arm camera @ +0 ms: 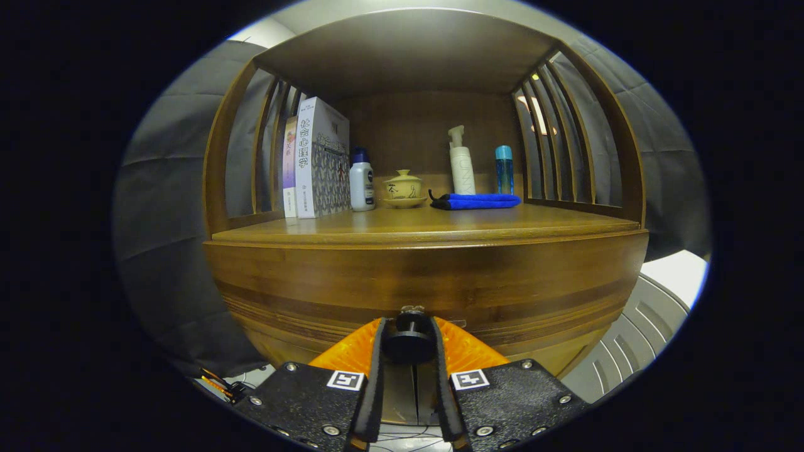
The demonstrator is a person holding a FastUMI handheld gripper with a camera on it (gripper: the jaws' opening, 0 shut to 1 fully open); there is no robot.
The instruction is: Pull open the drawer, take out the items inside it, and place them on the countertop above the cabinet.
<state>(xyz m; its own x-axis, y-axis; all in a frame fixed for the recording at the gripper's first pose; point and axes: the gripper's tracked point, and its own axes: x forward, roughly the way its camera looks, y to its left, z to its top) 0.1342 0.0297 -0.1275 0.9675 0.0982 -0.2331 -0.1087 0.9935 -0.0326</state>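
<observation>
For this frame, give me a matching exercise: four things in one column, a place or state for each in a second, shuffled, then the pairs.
Things:
1. knob
2. blue cloth
3. books
4. lidded cup

Places or states:
A. upright at the shelf's left end
B. between the tongs' fingers, both pressing on it
C. folded flat in front of the white pump bottle
D. on a saucer, between the small white bottle and the cloth

Pairs: 1-B, 2-C, 3-A, 4-D
</observation>
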